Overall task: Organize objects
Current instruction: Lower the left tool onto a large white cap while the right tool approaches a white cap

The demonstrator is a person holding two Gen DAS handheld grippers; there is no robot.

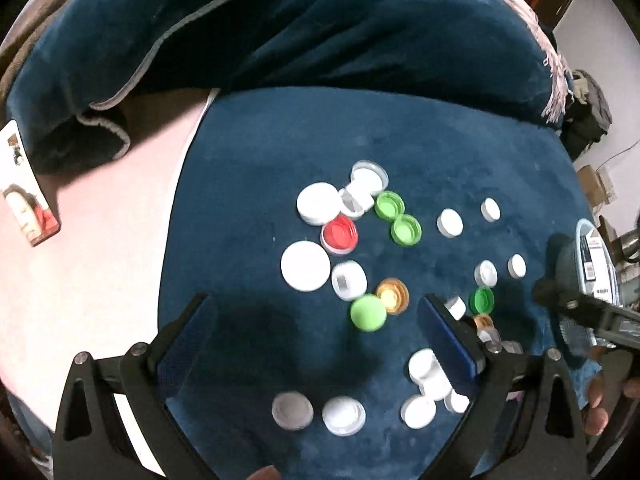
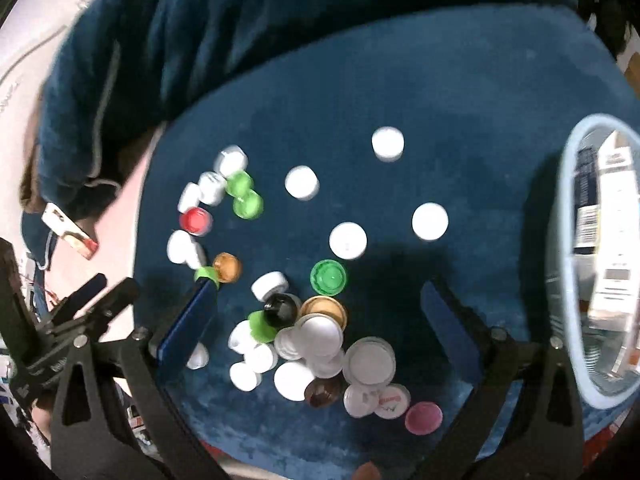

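Note:
Many bottle caps lie scattered on a dark blue cloth (image 1: pixel 248 148). Most are white; a red cap (image 1: pixel 339 234), two joined green caps (image 1: pixel 398 218), an amber cap (image 1: pixel 393 295) and a light green cap (image 1: pixel 368 313) lie mid-cloth. My left gripper (image 1: pixel 316 320) is open and empty, hovering above the cloth just short of the light green cap. My right gripper (image 2: pixel 320 300) is open and empty above a heap of caps (image 2: pixel 320 344) holding white, black, brown and pink (image 2: pixel 423 417) ones. A green cap (image 2: pixel 328 277) lies between its fingers.
A clear container with a light blue rim (image 2: pixel 568 208) stands at the right edge of the cloth and also shows in the left wrist view (image 1: pixel 592 256). A folded blue blanket (image 1: pixel 320 20) lies behind. A pink surface (image 1: pixel 100 240) with a photo card (image 1: pixel 28 200) lies left.

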